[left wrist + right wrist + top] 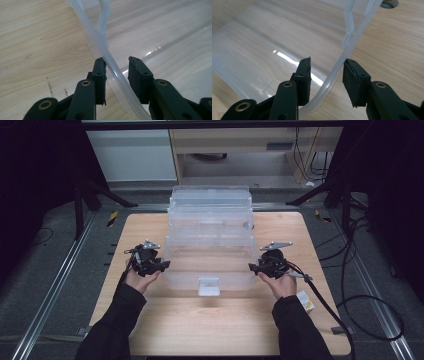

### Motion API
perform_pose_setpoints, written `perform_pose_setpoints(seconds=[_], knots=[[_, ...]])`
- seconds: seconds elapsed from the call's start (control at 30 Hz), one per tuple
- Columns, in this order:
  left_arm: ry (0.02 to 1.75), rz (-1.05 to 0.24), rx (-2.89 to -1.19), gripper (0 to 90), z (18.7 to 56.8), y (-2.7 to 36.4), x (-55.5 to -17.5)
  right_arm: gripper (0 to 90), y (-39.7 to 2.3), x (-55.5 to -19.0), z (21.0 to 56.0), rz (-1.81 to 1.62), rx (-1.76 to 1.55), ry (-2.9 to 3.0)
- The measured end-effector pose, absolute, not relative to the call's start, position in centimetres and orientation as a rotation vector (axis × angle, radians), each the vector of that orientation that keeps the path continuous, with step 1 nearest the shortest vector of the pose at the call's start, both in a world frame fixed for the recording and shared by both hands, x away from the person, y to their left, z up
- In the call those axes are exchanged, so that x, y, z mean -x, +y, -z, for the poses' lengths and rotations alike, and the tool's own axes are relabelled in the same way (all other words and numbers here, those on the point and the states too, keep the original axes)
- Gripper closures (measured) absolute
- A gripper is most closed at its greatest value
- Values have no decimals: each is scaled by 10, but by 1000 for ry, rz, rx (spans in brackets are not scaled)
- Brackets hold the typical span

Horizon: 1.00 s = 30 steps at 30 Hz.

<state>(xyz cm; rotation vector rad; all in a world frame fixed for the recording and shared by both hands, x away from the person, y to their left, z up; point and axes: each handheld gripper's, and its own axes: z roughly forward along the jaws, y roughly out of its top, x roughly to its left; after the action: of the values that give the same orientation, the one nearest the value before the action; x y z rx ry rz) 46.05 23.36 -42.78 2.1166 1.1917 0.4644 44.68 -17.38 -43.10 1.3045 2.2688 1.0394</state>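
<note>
Clear plastic bin sits mid tabletop, nearest of stacked bins. My left gripper straddles its left rim, right gripper its right rim. Jaws released, pads not yet pressing. Approach done; clamping and lifting left, I judge.

No words, numbers or signs can be read here. The clear plastic box has a small white tag on its front, but the tag looks blank. A little white and yellow pack lies on the wooden table; its print is too small to read.
</note>
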Motion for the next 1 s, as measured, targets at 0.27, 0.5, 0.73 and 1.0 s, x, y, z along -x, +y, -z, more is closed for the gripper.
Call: perform_pose_setpoints(seconds=[0.27,0.5,0.73,1.0], knots=[[1199,-465,-2133,671,426,235,-449,590,-172,-440,430,-1018,-1290,2285],[1199,-454,-2145,667,425,236,-437,590,-169,-433,429,-1001,-1269,2307],[1194,-447,-2146,652,425,237,-430,600,-169,-430,428,-990,-1264,2315],[1183,-453,-2134,601,424,242,-433,517,-173,-428,419,-1020,-1259,2294]])
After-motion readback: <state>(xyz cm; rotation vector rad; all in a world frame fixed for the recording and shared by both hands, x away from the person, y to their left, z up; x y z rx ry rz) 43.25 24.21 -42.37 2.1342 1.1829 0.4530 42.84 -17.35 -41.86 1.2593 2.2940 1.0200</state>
